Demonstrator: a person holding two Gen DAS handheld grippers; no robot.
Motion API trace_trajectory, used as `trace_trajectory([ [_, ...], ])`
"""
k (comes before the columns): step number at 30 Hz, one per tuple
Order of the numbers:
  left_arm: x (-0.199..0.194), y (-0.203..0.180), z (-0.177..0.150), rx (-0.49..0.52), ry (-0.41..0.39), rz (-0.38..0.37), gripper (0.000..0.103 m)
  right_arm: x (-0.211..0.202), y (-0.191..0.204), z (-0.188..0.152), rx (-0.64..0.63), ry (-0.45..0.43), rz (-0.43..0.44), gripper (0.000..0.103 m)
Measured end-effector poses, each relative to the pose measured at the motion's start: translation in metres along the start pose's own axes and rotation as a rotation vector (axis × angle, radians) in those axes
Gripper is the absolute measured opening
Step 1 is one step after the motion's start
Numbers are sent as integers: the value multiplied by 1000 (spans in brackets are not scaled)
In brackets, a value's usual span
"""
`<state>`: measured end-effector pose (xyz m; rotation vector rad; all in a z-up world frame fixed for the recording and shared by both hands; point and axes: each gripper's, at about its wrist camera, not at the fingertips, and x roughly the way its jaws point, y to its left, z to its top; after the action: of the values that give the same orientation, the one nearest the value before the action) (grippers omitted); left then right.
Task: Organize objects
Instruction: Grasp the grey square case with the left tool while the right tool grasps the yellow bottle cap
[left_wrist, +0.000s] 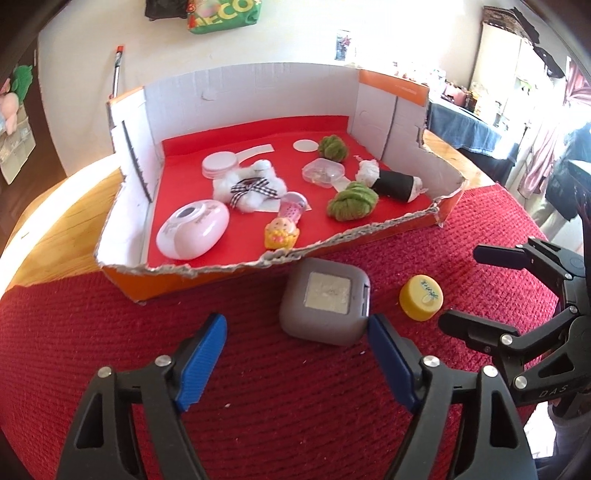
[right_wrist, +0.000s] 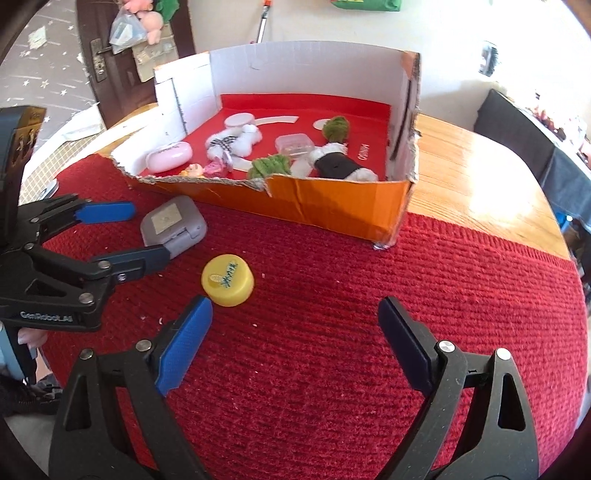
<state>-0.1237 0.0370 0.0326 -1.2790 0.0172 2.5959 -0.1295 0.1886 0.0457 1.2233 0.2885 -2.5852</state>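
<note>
A grey square case (left_wrist: 325, 301) lies on the red mat in front of a torn orange cardboard box (left_wrist: 177, 284); it also shows in the right wrist view (right_wrist: 171, 225). A yellow bottle cap (left_wrist: 421, 297) lies to its right, also in the right wrist view (right_wrist: 228, 280). My left gripper (left_wrist: 295, 350) is open, its right finger beside the case's right edge. My right gripper (right_wrist: 295, 332) is open and empty, its left finger just below the cap. The left gripper seen from the right wrist (right_wrist: 144, 234) straddles the case.
The box (right_wrist: 332, 206) holds a pink oval case (left_wrist: 192, 229), a white fluffy bow (left_wrist: 247, 184), two green yarn balls (left_wrist: 351, 199), a clear plastic box (left_wrist: 323, 171), a black roll (left_wrist: 395, 184) and small toys. Wooden table (right_wrist: 480, 184) lies beyond the mat.
</note>
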Motion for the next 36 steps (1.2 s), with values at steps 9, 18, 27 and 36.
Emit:
trace_trajectory([
  [9, 5, -1, 6, 24, 22, -74, 63, 4, 8, 6, -99, 16, 33, 72],
  [18, 8, -6, 9, 72, 28, -92, 56, 9, 16, 13, -172, 11, 70, 59],
  [27, 11, -9, 10, 110, 25, -93, 53, 13, 25, 17, -224, 3, 89, 52],
  [36, 10, -8, 6, 130, -1, -101, 52, 16, 34, 16, -270, -15, 119, 29],
])
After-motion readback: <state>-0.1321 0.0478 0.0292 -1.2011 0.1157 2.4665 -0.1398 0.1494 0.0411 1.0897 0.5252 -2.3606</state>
